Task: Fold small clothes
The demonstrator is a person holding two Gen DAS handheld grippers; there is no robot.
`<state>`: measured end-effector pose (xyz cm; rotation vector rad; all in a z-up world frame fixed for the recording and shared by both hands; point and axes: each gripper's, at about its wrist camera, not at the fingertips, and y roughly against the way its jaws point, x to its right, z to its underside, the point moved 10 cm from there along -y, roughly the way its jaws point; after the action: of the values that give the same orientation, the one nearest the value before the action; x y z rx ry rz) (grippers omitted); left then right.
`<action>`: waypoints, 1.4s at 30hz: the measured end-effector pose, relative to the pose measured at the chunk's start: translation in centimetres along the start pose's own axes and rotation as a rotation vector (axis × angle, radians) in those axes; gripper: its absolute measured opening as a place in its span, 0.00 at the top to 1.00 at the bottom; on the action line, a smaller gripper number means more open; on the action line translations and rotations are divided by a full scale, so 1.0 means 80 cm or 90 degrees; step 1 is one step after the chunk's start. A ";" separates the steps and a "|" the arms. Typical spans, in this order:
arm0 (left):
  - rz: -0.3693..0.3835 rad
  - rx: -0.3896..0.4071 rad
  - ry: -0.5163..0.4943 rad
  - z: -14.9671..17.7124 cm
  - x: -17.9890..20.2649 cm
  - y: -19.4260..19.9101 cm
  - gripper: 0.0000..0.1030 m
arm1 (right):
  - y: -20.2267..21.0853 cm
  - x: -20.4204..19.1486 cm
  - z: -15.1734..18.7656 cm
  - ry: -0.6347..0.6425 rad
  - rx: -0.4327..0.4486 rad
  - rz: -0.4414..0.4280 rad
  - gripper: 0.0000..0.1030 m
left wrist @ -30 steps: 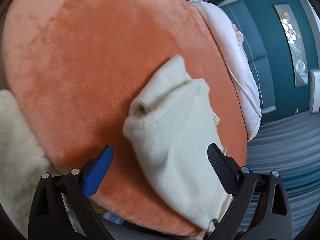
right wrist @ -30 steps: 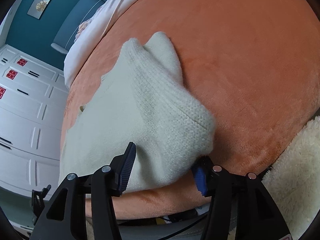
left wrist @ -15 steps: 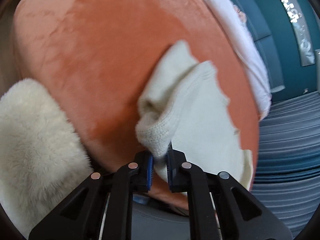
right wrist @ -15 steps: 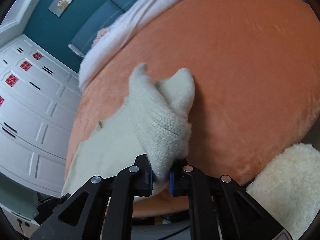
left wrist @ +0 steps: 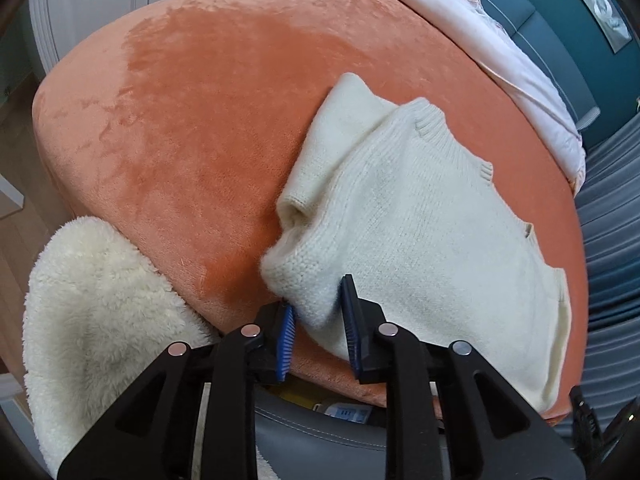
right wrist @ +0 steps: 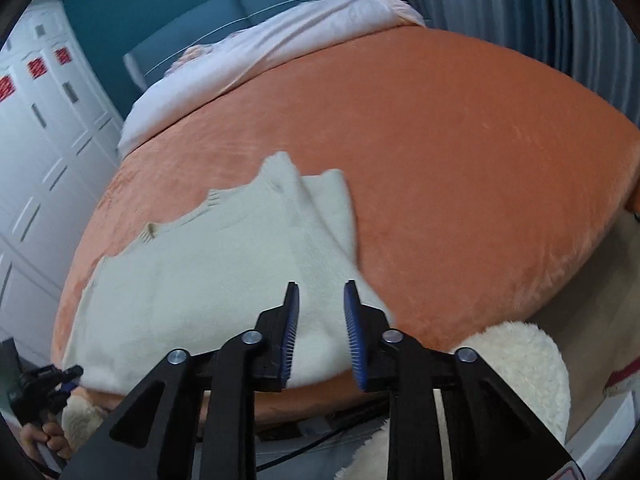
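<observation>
A cream knitted sweater (left wrist: 420, 232) lies on an orange plush bedspread (left wrist: 208, 132), one sleeve folded over its body. My left gripper (left wrist: 318, 318) is partly open, its blue pads on either side of the sweater's near folded corner, which bulges between them. In the right wrist view the sweater (right wrist: 208, 276) lies flat with the folded sleeve (right wrist: 324, 208) on top. My right gripper (right wrist: 320, 328) is open above the sweater's near edge, holding nothing.
A fluffy cream blanket (left wrist: 92, 320) hangs off the bed's near edge and also shows in the right wrist view (right wrist: 516, 364). A pale pink duvet (right wrist: 260, 52) covers the bed's far end. White wardrobes (right wrist: 36, 140) stand on the left. The other hand-held gripper (right wrist: 40, 384) shows at lower left.
Both grippers were shut on the sweater's folded edge half a second ago. Both have now opened; the right one has let go and drawn back, and the sweater lies flatter.
</observation>
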<state>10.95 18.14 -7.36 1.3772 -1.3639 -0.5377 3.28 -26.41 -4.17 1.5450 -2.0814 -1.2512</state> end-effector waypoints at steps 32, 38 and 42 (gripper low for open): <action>0.004 -0.011 0.045 -0.005 -0.001 -0.026 0.57 | -0.051 -0.132 0.036 0.142 -0.098 -0.056 0.96; 0.012 -0.018 0.061 -0.004 -0.006 -0.026 0.49 | -0.081 -0.246 0.083 0.255 -0.139 -0.119 0.96; 0.039 -0.028 0.090 -0.007 -0.006 -0.030 0.43 | -0.123 -0.262 0.116 0.299 -0.178 -0.076 0.95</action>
<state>12.34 18.25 -9.50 1.3091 -1.2680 -0.4188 12.04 -4.21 -11.49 1.6533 -1.4772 -1.0345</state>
